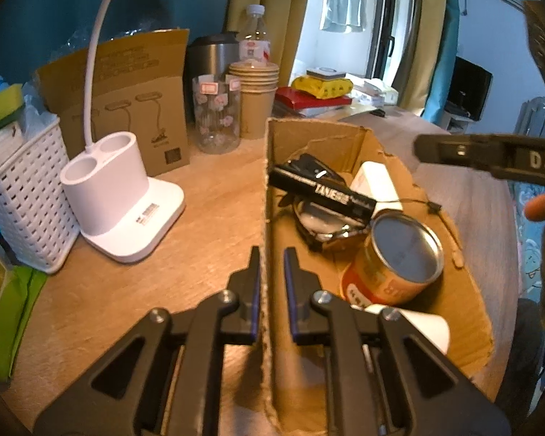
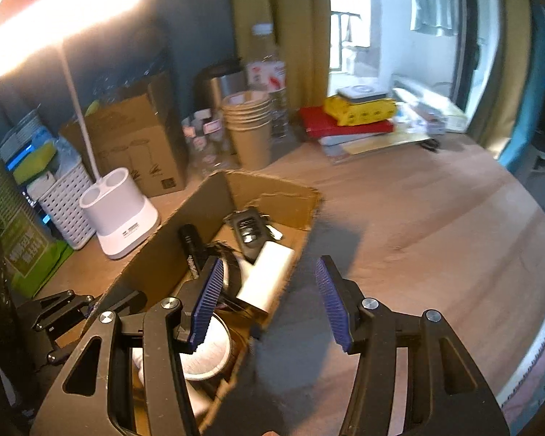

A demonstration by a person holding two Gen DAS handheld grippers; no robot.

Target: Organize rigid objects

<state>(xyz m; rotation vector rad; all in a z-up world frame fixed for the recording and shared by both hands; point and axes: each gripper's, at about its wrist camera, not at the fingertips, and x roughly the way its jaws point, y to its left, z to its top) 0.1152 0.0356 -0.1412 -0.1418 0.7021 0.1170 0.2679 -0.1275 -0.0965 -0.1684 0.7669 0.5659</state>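
Note:
An open cardboard box (image 1: 348, 138) stands on the wooden table. It holds an orange tin can (image 1: 396, 258), a long black box marked TAVE (image 1: 319, 189), a white block (image 1: 378, 181) and a black device. My left gripper (image 1: 272, 272) straddles the box's left wall (image 1: 266, 218), shut on it. In the right wrist view the box (image 2: 185, 232) lies lower left with the white block (image 2: 269, 276) and the can (image 2: 207, 348) inside. My right gripper (image 2: 269, 290) is open and empty above the box's right edge. It also shows in the left wrist view (image 1: 490, 152).
A white lamp base (image 1: 116, 196), a white basket (image 1: 21, 196), a brown carton (image 1: 127, 98), a glass jar (image 1: 218, 116), stacked paper cups (image 1: 256, 98) and books (image 1: 316, 98) line the back. Green packs (image 1: 3, 309) lie at left.

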